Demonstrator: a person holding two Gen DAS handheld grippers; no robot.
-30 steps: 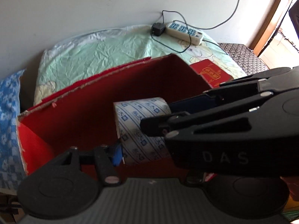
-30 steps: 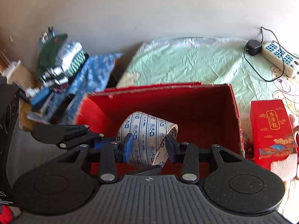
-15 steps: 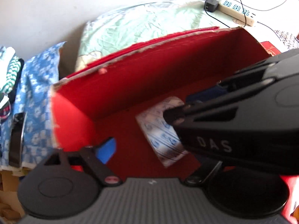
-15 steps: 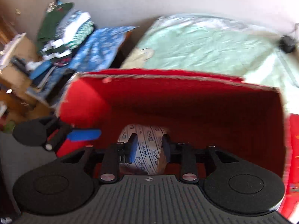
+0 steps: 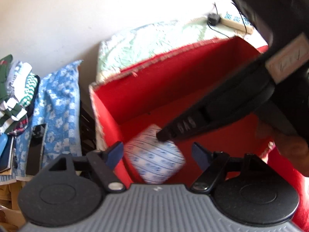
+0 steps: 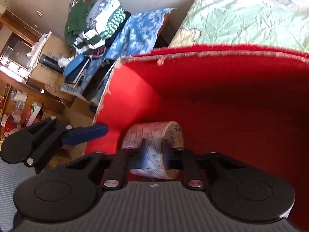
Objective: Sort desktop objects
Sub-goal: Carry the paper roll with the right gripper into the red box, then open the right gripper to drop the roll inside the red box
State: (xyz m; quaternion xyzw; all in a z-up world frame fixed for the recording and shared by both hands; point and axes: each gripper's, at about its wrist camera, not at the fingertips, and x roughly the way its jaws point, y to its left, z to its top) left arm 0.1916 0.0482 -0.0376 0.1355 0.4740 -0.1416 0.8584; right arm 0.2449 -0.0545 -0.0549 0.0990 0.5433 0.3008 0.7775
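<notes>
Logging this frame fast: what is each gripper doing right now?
Left gripper: open, holding nothing.
Right gripper: shut on the tape roll, down inside the red box.

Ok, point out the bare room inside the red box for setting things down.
Free: the red box floor right of the tape roll, out to its right wall. Crowded: the left corner, where the right gripper holds the roll and the left gripper hovers.
</notes>
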